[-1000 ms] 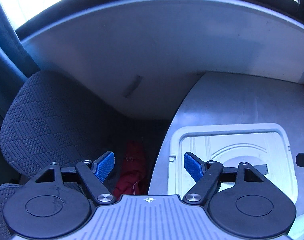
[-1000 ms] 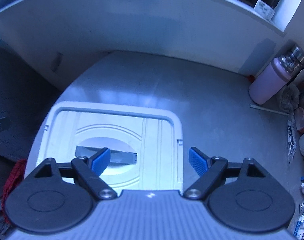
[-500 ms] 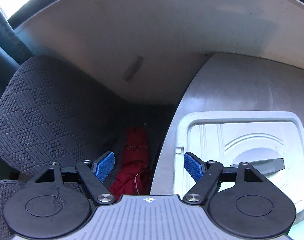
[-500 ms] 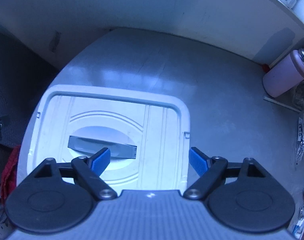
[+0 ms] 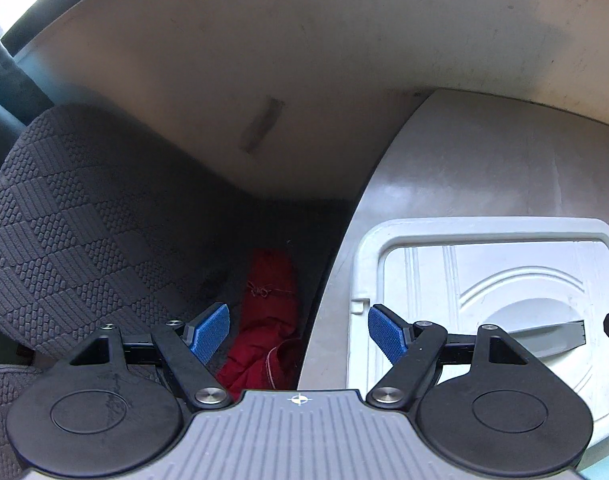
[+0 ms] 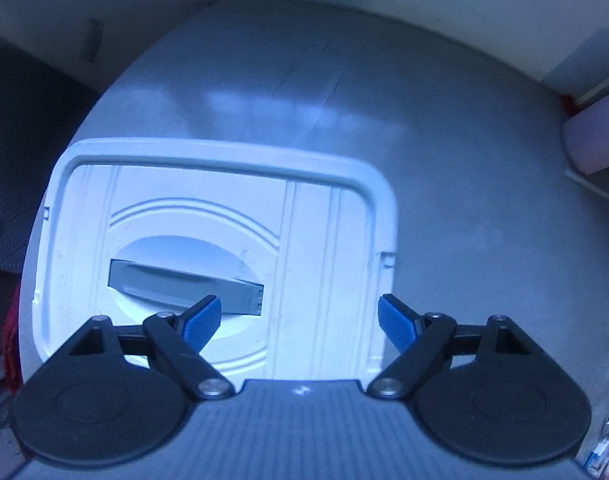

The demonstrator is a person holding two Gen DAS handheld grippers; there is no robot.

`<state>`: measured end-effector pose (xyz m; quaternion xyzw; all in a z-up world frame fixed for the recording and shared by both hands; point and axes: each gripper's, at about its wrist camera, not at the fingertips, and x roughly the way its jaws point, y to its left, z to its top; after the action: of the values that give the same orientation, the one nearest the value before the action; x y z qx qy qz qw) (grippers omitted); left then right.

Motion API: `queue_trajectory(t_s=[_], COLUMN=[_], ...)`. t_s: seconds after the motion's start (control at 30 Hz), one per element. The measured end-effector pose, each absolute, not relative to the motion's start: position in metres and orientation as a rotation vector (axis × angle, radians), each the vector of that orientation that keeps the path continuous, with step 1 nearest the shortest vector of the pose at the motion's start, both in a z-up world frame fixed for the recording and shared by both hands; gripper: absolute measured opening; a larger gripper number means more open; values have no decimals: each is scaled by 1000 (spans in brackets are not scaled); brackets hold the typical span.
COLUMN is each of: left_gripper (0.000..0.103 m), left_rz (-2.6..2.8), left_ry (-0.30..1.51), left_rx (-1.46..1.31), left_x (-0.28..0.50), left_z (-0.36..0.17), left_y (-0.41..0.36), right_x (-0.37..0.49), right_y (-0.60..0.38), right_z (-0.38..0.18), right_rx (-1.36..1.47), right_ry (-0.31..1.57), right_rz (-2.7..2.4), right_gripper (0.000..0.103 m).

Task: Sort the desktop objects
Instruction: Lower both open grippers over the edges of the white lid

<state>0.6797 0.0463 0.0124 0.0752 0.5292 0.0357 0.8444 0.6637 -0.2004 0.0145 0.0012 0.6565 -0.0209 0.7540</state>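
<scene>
Left gripper (image 5: 298,330): jaws spread wide, blue pads (image 5: 208,330) facing inward, nothing between them. Right gripper (image 6: 300,322): jaws likewise wide apart, gap unoccupied.

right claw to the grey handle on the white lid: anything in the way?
Nothing visible. The right claw is open and empty above the white lid; the grey handle lies in its oval recess, ahead and left of the left fingertip, with only bare lid surface between them.
</scene>
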Motion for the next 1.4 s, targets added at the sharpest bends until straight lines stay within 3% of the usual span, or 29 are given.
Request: queue_trajectory(t_s=[0.87, 1.1, 1.4], left_gripper=[78, 78, 78], left_rz=[74, 88, 107], left_ry=[1209, 1231, 1251], left_rx=[136, 122, 111], left_x=[690, 689, 683], left_z=[-21, -31, -35], left_y=[60, 68, 79], right_x=[678, 679, 676], right_y=[-214, -210, -198], right_z=[-24, -34, -33], right_rx=[95, 113, 138], right_ry=[1562, 1566, 1559], right_rz=[-43, -41, 15], right_gripper=[86, 94, 95])
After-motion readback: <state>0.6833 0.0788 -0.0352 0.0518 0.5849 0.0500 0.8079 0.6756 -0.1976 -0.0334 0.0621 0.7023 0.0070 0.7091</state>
